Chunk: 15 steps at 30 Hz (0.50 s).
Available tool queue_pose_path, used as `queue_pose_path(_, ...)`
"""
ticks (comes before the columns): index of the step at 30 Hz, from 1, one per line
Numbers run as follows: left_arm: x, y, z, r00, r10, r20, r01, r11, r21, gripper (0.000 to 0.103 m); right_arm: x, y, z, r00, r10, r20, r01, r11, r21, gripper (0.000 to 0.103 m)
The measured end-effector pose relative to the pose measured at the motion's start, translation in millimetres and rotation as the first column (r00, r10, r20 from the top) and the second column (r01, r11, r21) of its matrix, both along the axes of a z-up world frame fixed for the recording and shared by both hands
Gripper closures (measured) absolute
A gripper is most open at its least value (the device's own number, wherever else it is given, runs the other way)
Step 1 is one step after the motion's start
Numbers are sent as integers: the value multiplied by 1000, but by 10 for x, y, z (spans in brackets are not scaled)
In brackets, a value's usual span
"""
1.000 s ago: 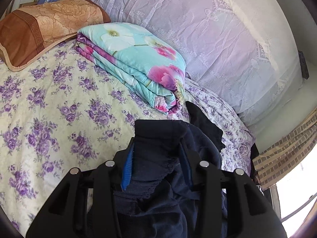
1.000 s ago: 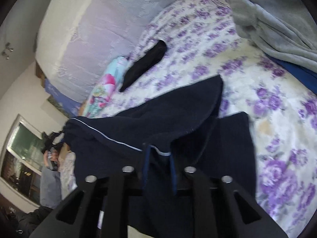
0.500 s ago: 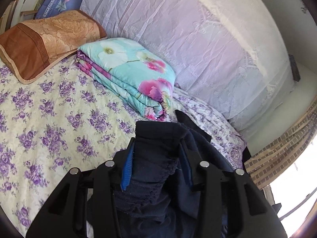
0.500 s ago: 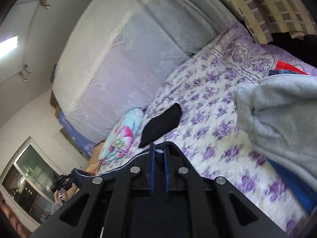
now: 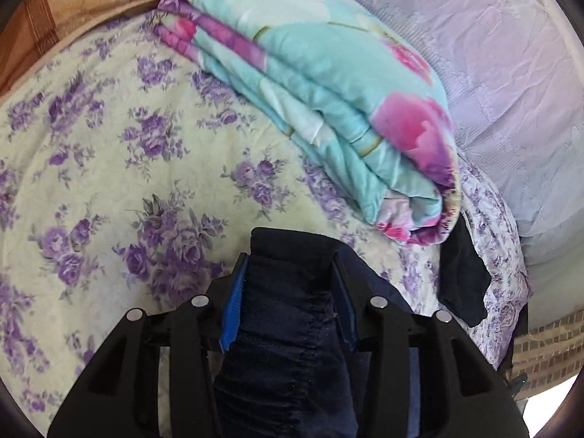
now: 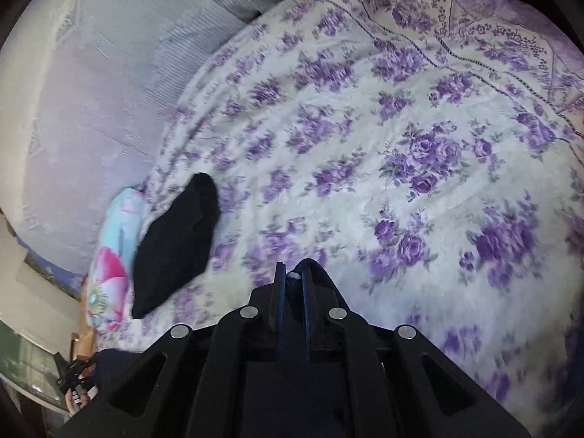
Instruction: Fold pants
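The pants (image 5: 288, 314) were gripped at the gathered waistband by the left gripper (image 5: 290, 273). In the left wrist view, the navy cloth filled the gap between the two blue-padded fingers (image 5: 233, 303), which pressed on it from both sides; the jaws were clenched on a thick bunch of fabric. The waistband edge stood just past the fingertips and the rest hung below, out of frame. Beyond lay the floral sheet (image 5: 109, 153). A folded quilt (image 5: 328, 109) rested on the sheet ahead, a dark cloth (image 5: 461, 273) lay just right of it, and a brown pillow (image 5: 54, 11) sat at upper left.

In the right wrist view, the right gripper (image 6: 293, 281) had its fingers drawn nearly together, with only a thin sliver of pale material visible between the tips. Whether that sliver was part of the pants could not be told. A fold of navy fabric (image 6: 113, 361) showed at lower left beside the gripper body. The sheet (image 6: 401, 146) spread ahead, with the dark cloth (image 6: 179, 244) touching the quilt (image 6: 113, 255) at left.
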State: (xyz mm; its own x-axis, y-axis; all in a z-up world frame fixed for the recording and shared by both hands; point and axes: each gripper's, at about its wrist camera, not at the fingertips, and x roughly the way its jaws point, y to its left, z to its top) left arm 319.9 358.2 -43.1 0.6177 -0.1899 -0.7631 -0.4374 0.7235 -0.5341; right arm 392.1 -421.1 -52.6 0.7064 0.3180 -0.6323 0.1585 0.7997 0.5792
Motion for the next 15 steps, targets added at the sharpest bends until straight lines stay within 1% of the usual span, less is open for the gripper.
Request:
queue_pose_path(1, 3, 30, -66, 1000, -7, -1, 7, 1000, -23, 59, 51, -5, -91, 1000, 0, -26, -1, 1000, -15, 95)
queue_pose_path(3, -4, 111, -186, 1000, -14, -9, 13, 998, -56, 51, 81, -27, -237, 998, 15, -60, -16, 1000, -2, 94)
queue_pose_path(4, -18, 157, -236, 1000, -15, -6, 15, 997, -77, 44, 66, -52, -286, 998, 26, -63, -25, 1000, 18, 92)
queue_pose_path(5, -42, 186, -262, 1000, -15, 1, 15, 995, -101, 41, 51, -91, -312, 998, 27, -56, -24, 998, 53, 84)
queue_pose_path(6, -80, 207, -268, 1000, -16, 11, 17, 992, -126, 40, 2, -159, -315, 999, 9, -53, -4, 995, 100, 78)
queue_pose_path(7, -134, 226, -247, 1000, -21, 21, 24, 989, -147, 34, -76, -220, -287, 999, -17, -46, 23, 991, 128, 66)
queue_pose_path(8, -188, 236, -218, 999, -25, 24, 28, 988, -150, 29, -164, -264, -228, 999, -32, -38, 36, 992, 121, 62)
queue_pose_path(9, -248, 241, -181, 999, -27, 23, 30, 989, -144, 26, -248, -280, -159, 999, -26, -26, 29, 994, 102, 62)
queue_pose_path(10, -337, 245, -123, 999, -39, 33, 44, 990, -132, 22, -317, -272, -96, 1000, 2, -14, 0, 996, 88, 62)
queue_pose_path(13, -642, 263, 5, 996, -71, 58, 77, 991, -113, 18, -606, -112, 15, 993, 115, -14, -114, 993, 34, 62)
queue_pose_path(14, -771, 283, 21, 995, -79, 64, 86, 990, -113, 17, -706, -13, 25, 987, 159, -24, -159, 987, -1, 62)
queue_pose_path(15, -895, 307, 21, 995, -81, 66, 88, 990, -114, 17, -793, 64, 29, 983, 179, -32, -181, 982, -50, 62)
